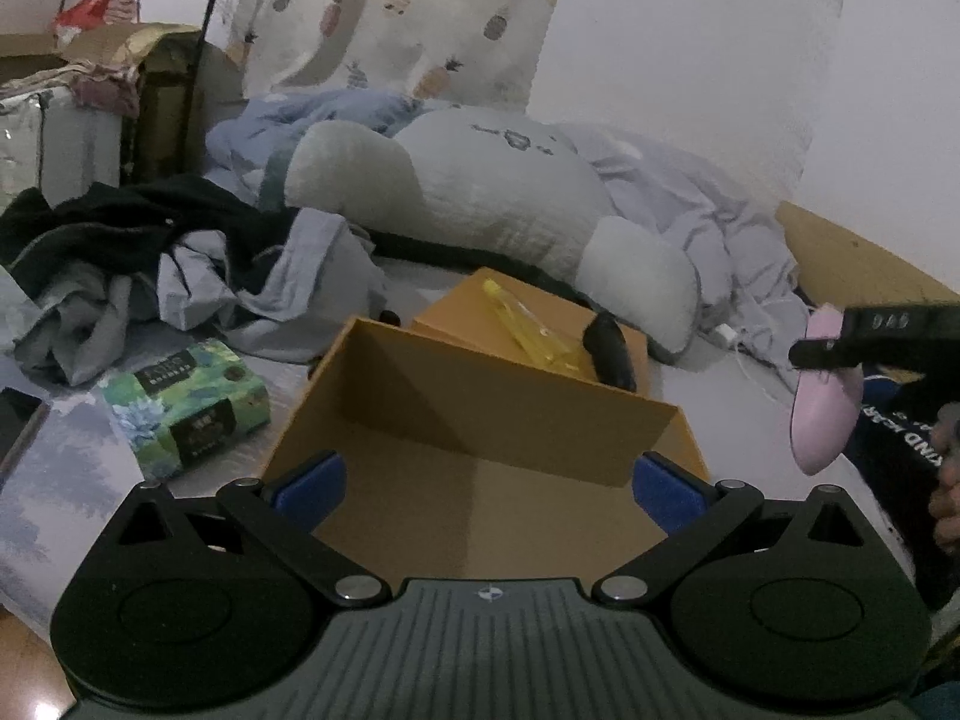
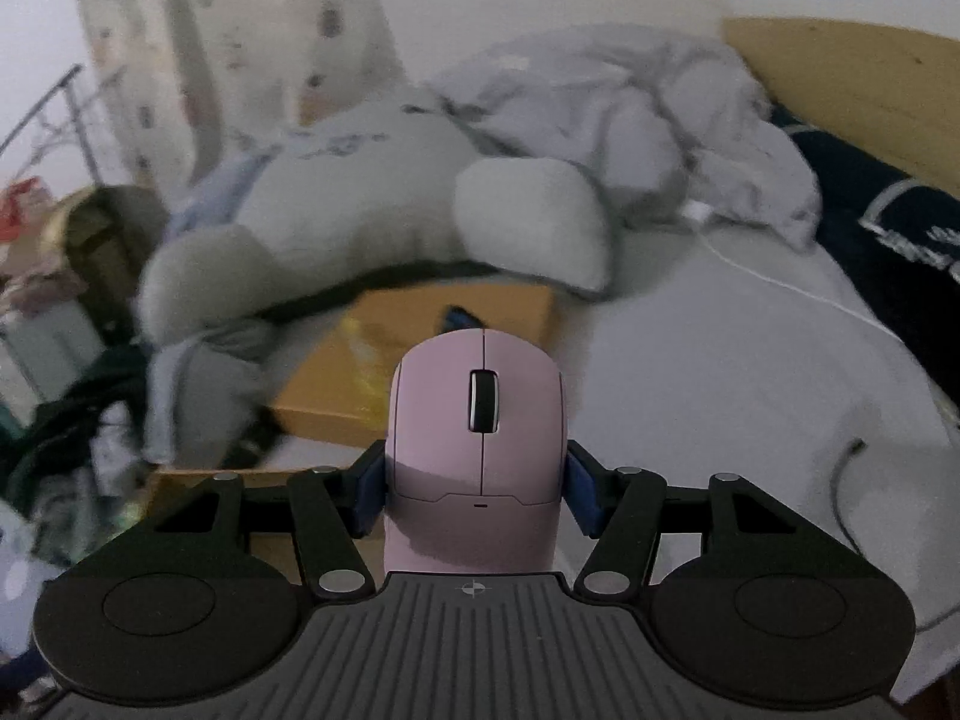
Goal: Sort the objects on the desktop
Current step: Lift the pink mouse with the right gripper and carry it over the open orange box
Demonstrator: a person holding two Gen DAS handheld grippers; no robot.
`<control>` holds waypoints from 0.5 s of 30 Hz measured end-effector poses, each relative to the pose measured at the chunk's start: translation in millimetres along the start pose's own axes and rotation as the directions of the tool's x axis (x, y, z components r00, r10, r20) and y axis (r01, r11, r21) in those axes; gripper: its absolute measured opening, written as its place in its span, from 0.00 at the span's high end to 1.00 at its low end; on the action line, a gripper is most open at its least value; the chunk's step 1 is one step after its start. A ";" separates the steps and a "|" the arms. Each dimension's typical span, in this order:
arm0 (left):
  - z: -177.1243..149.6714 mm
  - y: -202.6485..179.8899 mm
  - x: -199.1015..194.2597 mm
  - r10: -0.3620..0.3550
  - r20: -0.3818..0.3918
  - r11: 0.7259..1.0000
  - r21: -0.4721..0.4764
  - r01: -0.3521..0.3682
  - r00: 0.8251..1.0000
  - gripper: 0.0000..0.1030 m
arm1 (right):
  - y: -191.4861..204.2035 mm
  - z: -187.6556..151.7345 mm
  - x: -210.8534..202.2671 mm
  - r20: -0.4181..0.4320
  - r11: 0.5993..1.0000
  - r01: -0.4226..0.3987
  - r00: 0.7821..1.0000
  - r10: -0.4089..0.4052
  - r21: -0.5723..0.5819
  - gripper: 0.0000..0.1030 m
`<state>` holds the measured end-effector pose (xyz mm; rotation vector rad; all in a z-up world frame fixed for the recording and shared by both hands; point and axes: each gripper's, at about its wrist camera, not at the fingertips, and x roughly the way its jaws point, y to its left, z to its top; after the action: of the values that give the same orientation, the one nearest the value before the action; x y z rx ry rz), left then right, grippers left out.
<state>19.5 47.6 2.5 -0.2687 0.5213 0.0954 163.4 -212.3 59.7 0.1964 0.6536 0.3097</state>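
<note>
My left gripper (image 1: 489,489) is open and empty, its blue pads (image 1: 312,489) spread over an open, empty cardboard box (image 1: 480,450). Behind it a second cardboard box (image 1: 474,312) carries a yellow item (image 1: 528,330) and a black object (image 1: 612,351). My right gripper (image 2: 477,486) is shut on a pink computer mouse (image 2: 477,414), held in the air above the bed. That mouse (image 1: 825,402) and the right gripper (image 1: 840,354) also show at the right edge of the left wrist view. The right wrist view is blurred around the mouse.
A green tissue pack (image 1: 186,405) lies left of the open box. A grey plush toy (image 1: 456,192), crumpled clothes (image 1: 180,264) and a bedsheet lie behind. A white charger cable (image 2: 780,282) and a dark garment (image 2: 888,240) are at the right.
</note>
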 end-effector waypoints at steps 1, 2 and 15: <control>1.2 1.3 -0.8 0.007 0.006 1.000 0.000 -0.007 1.000 0.00 | 8.2 3.1 -2.6 0.000 1.000 -0.014 1.000 0.014 -0.012 0.39; 2.4 2.8 -1.5 0.014 0.012 1.000 0.000 -0.014 1.000 0.00 | 15.6 5.5 -4.8 0.001 0.999 -0.028 1.000 0.028 -0.024 0.39; 15.1 28.0 -7.6 0.091 0.062 0.995 -0.043 -0.088 0.994 0.00 | 86.2 -1.7 14.6 -0.074 0.985 -0.101 0.993 0.091 -0.142 0.39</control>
<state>15.7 78.5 12.5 -0.2812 0.4678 0.2011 154.3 -126.4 73.8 0.0782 0.6864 0.4569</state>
